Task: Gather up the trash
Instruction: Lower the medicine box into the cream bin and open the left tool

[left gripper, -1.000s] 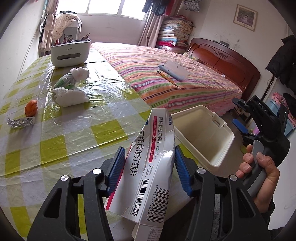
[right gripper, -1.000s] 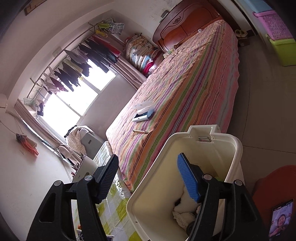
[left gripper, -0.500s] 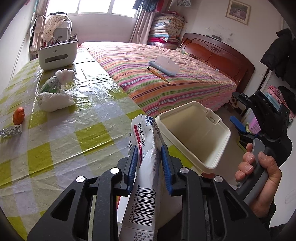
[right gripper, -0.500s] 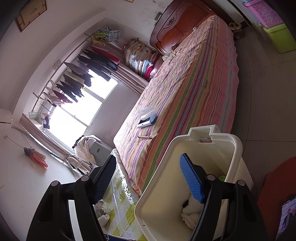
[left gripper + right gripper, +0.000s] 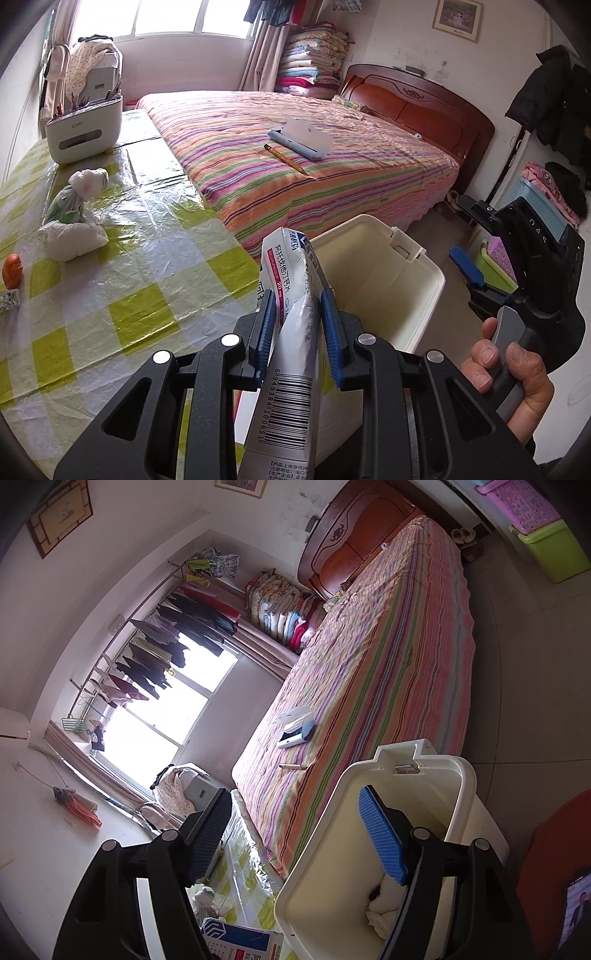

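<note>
The left tongs (image 5: 297,325) pinch a flattened white medicine carton (image 5: 291,332), their blue pads pressed against its two sides; the carton stands nearly upright between them, barcode toward the camera, its top end reaching over the near edge of the table (image 5: 110,288) toward the cream waste bin (image 5: 424,295). The bin stands on the floor just beside the table, between it and the striped bed (image 5: 295,177). In the right wrist view some white crumpled paper (image 5: 384,901) lies at the bin's bottom. The right tongs (image 5: 295,834) are spread wide with nothing between them, held in a hand (image 5: 513,373) to the right of the bin, one blue pad above the bin's opening. Further back on the table's green-checked plastic cover lie a white crumpled bag (image 5: 74,236), a knotted plastic bag with green inside (image 5: 81,188), a small orange piece (image 5: 12,270) and a foil blister strip (image 5: 7,297) at the left edge. A white organiser box (image 5: 85,129) stands at the far end. On the bed rest a pencil (image 5: 286,159) and an open pencil case (image 5: 301,138).
</note>
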The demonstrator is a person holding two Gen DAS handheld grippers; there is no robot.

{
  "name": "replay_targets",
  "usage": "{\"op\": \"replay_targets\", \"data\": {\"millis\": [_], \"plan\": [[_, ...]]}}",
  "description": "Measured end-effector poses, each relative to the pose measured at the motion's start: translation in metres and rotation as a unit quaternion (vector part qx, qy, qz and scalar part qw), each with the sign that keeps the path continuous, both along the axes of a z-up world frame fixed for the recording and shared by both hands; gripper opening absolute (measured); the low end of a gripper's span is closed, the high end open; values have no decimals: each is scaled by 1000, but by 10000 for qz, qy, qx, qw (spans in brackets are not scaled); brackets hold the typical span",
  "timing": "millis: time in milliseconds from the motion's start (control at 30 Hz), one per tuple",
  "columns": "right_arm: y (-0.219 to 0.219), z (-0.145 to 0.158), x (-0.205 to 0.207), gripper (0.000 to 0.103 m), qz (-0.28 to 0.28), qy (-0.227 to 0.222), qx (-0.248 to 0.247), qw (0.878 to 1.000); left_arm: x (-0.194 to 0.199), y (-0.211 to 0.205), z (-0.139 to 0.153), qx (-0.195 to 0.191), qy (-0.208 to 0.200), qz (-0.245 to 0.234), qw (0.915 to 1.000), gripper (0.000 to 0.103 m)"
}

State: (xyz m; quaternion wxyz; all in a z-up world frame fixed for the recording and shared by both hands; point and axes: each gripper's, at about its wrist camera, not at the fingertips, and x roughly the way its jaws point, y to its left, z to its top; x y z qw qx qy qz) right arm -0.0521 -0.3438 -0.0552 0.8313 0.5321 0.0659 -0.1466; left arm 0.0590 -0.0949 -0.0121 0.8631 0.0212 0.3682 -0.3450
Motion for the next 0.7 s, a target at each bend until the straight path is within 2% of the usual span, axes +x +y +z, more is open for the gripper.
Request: {"op": "replay_targets", "data": {"millis": [200, 467, 700], "plan": [[1, 3, -12, 69, -106, -256, -62, 9996, 24, -37, 4, -95, 220, -98, 9997, 25], [5, 11, -28, 69, -175, -613, -231, 9977, 53, -78, 5, -22, 383, -26, 9993, 25], [4, 7, -33, 69, -128, -691, -163, 9974, 63, -114, 5, 131, 401, -111, 9990, 26]]}}
